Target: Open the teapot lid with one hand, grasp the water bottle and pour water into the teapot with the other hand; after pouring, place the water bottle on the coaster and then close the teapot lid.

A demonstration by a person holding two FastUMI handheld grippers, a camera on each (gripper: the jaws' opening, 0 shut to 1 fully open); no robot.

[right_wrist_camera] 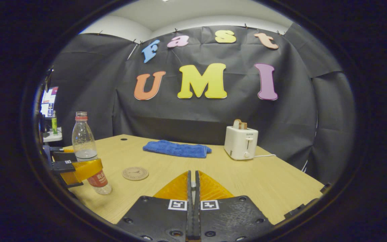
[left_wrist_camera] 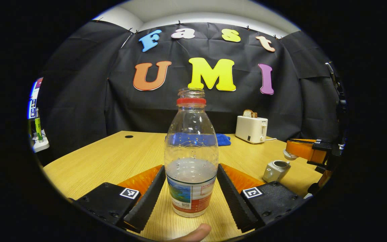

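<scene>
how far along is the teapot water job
Lid looks off: the teapot stands open. In hand: the left gripper brackets the uncapped water bottle, which stands on the table. Left: pouring, setting the bottle on the coaster, closing the lid.

The left gripper [left_wrist_camera: 190, 188] has two big black blocks w/ small round screws along the edges. Each block has a white sticker w/ a black square pattern. The fingers [left_wrist_camera: 148, 198] are long, thin bars w/ ridged, bumpy inner sides. A fingertip [left_wrist_camera: 193, 233] of the person's hand pokes in below. The right gripper [right_wrist_camera: 192, 188] looks the same: black blocks, round screws, two square-pattern stickers side by side, thin fingers [right_wrist_camera: 189, 201].
</scene>
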